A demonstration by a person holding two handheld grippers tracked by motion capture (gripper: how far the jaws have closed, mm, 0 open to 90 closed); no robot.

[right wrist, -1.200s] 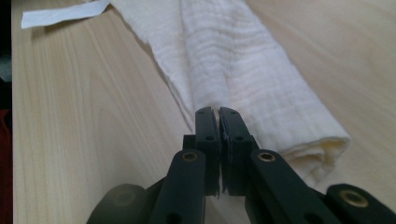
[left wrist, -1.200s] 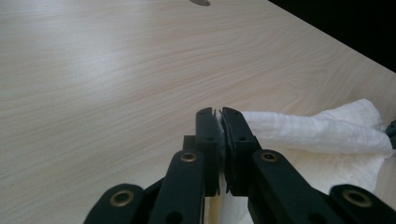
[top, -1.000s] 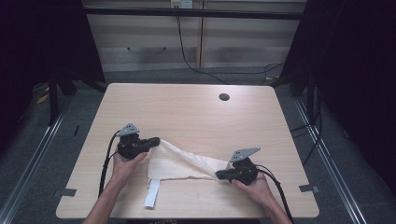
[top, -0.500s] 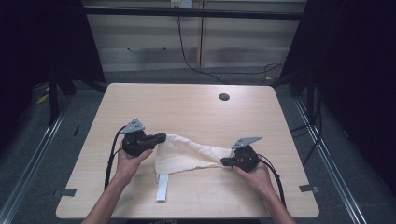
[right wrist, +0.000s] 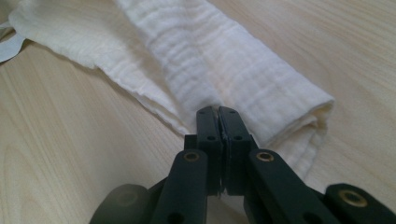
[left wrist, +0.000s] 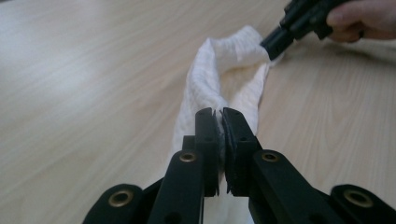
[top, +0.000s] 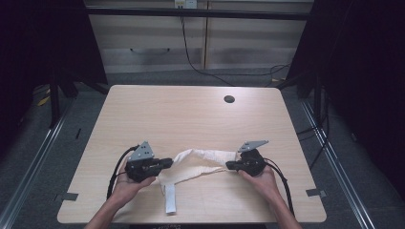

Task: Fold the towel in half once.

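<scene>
High view: white muslin cloth (top: 198,164) bunched on counter (top: 191,114) between left gripper (top: 168,163) and right gripper (top: 229,166), each with jaws clamped on an end. Risk: thin pinch slips under tension; dangling strap (top: 170,202) may snag.

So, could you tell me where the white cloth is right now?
In the high view the white cloth lies near the table's front edge, stretched between the left gripper and right gripper.

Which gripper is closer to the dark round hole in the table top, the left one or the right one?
Right. The right gripper is on the same side of the table as the hole, nearly straight below it in the high view. The left gripper is off toward the other side, farther away.
</scene>
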